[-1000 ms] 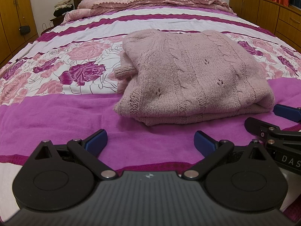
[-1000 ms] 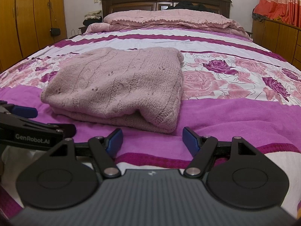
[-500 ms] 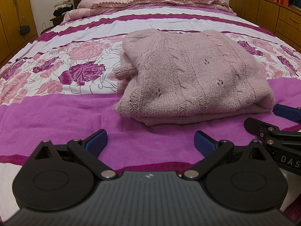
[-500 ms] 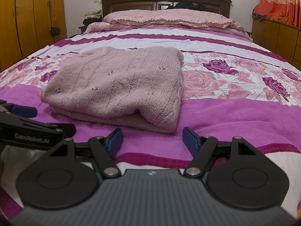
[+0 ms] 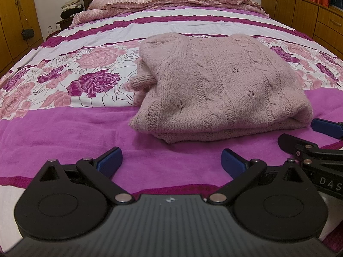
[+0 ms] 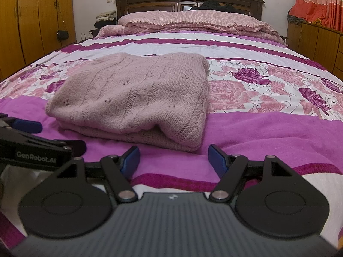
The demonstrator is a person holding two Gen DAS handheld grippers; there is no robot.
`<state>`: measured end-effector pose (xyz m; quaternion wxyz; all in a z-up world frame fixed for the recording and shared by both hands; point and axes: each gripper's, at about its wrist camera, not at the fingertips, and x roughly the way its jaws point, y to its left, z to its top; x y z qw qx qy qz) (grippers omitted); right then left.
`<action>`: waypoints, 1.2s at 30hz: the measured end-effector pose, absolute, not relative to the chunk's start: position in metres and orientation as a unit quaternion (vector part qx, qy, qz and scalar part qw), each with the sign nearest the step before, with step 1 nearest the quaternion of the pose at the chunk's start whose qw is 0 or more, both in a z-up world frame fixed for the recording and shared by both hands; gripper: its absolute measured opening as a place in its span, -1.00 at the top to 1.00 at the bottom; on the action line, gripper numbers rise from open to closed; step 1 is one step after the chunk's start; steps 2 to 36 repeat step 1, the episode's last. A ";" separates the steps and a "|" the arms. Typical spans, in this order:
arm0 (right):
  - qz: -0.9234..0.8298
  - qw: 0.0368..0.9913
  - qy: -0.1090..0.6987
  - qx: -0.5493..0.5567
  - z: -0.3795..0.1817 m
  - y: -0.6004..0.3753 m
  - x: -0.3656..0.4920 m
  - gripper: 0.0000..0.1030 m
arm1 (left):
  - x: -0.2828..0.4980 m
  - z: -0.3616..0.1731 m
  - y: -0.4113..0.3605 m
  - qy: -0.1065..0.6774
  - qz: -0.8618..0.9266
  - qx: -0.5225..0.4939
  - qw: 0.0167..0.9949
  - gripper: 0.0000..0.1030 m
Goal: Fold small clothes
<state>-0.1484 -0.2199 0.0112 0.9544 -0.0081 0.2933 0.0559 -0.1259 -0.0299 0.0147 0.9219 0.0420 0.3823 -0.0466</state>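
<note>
Sweater (image 5: 223, 90) lies folded on bedspread (image 5: 64, 128), both grippers' fingers spread.

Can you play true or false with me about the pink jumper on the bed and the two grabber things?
1. The dusty-pink cable-knit sweater lies folded on the flowered purple bedspread. True.
2. The left hand-held gripper is squeezing the sweater. False: it is open, holds nothing, and sits short of the sweater.
3. The right hand-held gripper is open and holds nothing. True.
4. The sweater rests on the checked pink pillows. False: it lies on the bedspread, far nearer the grippers than the pillows.
</note>
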 end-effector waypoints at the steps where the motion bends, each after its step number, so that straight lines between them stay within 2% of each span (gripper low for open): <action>1: 0.056 0.954 0.293 -0.008 0.011 -0.220 -0.148 -0.40 | -0.126 0.015 -0.030 0.383 -0.047 0.042 0.922 -0.98; 36: 0.056 0.954 0.293 -0.008 0.011 -0.220 -0.148 -0.40 | -0.126 0.015 -0.030 0.383 -0.047 0.042 0.922 -0.98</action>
